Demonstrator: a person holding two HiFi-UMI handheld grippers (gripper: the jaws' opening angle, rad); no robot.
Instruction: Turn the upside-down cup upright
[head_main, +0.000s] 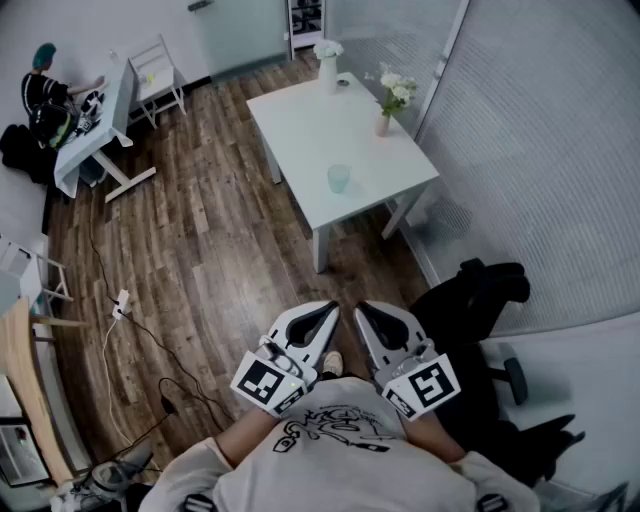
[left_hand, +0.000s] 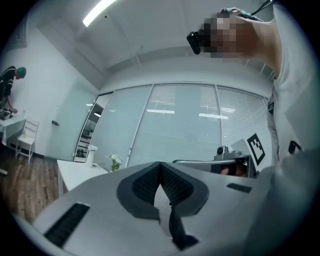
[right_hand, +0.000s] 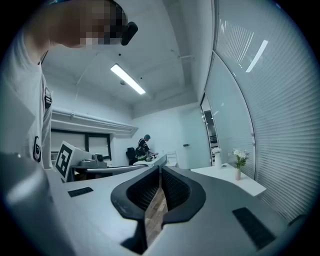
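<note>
While the person stands on a wood floor (head_main: 200, 250) well back from a white table (head_main: 300, 120), the left gripper (head_main: 324, 313) and the right gripper (head_main: 366, 311) sit side by side close to the chest, pointing level, each with its jaws pressed together and empty. A pale blue-green cup (head_main: 339, 178) stands on the table's near half, well apart from both grippers; which way up it is cannot be made out. Two vases of white flowers (head_main: 383, 122) stand farther back.
</note>
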